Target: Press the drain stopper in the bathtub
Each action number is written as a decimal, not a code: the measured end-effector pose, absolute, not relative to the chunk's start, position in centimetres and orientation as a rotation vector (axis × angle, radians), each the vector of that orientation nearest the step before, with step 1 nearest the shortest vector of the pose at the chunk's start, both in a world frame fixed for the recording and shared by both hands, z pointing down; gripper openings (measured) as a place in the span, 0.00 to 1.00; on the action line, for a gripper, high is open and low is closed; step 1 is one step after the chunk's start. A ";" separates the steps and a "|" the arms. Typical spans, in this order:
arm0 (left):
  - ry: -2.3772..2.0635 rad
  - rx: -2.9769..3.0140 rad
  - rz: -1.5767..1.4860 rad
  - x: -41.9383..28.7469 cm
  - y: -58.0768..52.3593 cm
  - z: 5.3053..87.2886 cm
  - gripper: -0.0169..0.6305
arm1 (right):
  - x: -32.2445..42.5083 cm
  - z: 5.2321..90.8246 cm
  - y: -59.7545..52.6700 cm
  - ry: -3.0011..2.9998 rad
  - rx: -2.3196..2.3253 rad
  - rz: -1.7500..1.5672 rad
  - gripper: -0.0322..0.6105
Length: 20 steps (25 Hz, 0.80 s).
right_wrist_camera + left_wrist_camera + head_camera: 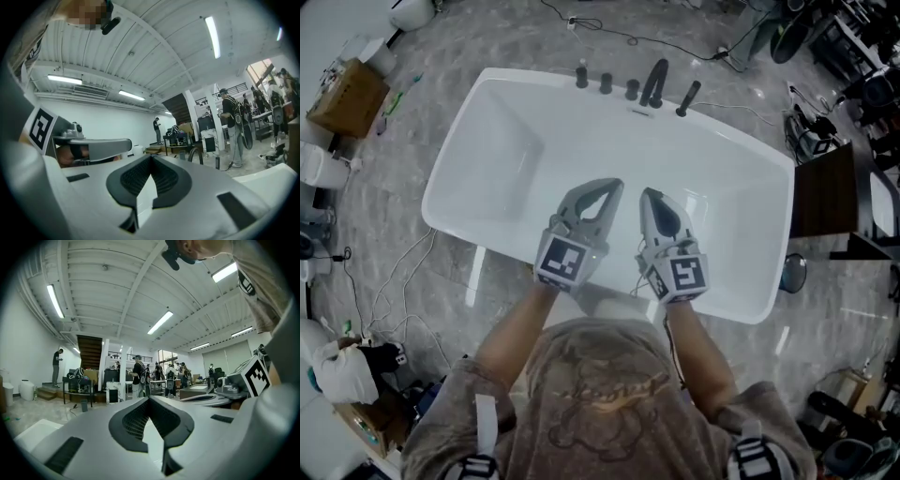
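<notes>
**Approach stage, before contact.** My left claw (pixel 613 187) and right claw (pixel 648 194) hang side by side over the white bathtub (pixel 487 169), near its front rim. Each has its jaws meeting at the tips with nothing between them. Each claw's own view confirms this, and both look out level across the room, not down into the basin. I cannot make out the drain stopper on the tub floor: it is either behind my claws or too faint to tell. The tap fittings (pixel 654 86) stand along the far rim. I judge the step in hand to be locating the stopper, with the press not yet begun. The next move probably calls for tipping one claw downward, setting its joined tips over the stopper and pushing straight down.
</notes>
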State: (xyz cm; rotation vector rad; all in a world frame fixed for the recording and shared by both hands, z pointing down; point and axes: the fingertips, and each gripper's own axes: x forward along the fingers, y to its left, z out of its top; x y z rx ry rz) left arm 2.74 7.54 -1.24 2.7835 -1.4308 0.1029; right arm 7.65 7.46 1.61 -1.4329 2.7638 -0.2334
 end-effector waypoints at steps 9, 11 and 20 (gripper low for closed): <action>-1.355 2.809 0.113 1.4 2.5 2.7 0.03 | 5.9 5.8 2.5 2.771 -1.469 -0.231 0.05; -1.347 2.811 0.106 1.1 1.5 3.8 0.03 | 5.5 6.8 1.6 2.765 -1.465 -0.223 0.05; -1.298 2.822 0.109 -0.4 -2.3 9.2 0.03 | 4.0 11.1 -1.9 2.706 -1.442 -0.233 0.05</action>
